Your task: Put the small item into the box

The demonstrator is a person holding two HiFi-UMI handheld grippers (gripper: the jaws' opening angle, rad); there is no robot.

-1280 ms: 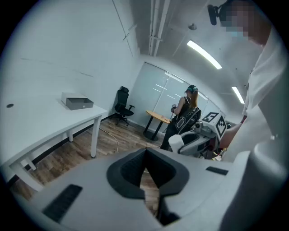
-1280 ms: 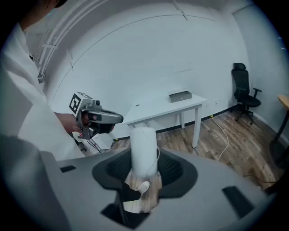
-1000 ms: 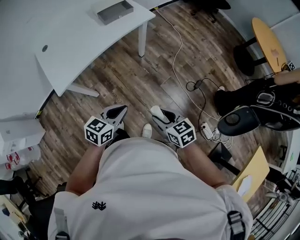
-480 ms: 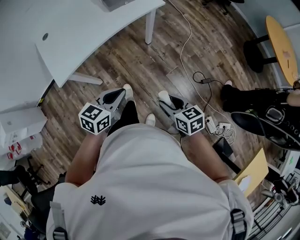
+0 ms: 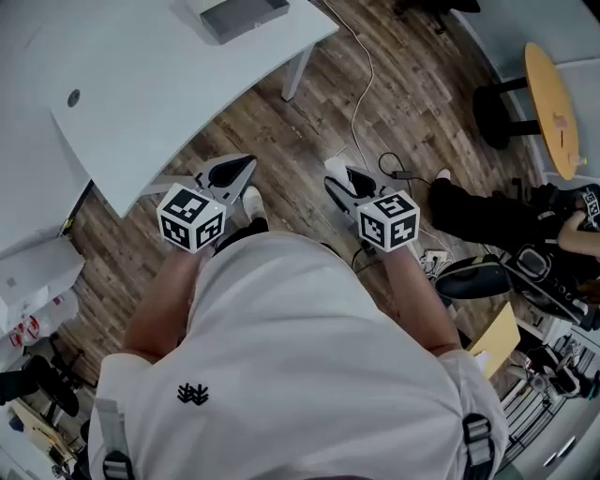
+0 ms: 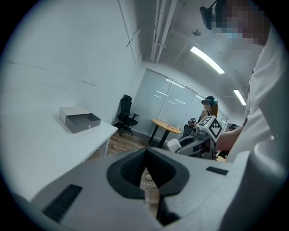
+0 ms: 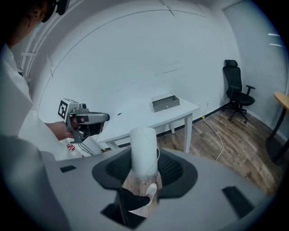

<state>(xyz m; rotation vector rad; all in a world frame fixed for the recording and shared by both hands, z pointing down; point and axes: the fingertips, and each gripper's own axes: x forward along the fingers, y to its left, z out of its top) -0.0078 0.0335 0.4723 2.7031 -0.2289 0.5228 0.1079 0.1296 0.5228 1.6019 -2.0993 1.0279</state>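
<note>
The right tool (image 7: 143, 170) clamps a white cylinder (image 7: 143, 144), well short of the grey box (image 5: 239, 14). The left tool (image 6: 145, 169) has its jaws together, empty

Plainly an office. Floored in brown wood-look planks (image 5: 281, 141) and walled in plain white. Furnished with a broad white desk on white legs (image 5: 169, 84), a black swivel office chair with armrests (image 7: 236, 92) and a round yellow-topped table on a dark pedestal (image 5: 548, 94). Closed off at the far end by a tall glass partition wall (image 6: 165, 106). Lit from above by long ceiling strip lights (image 6: 207, 59). Crossed by a thin white cable trailing over the floor (image 7: 222, 138).
</note>
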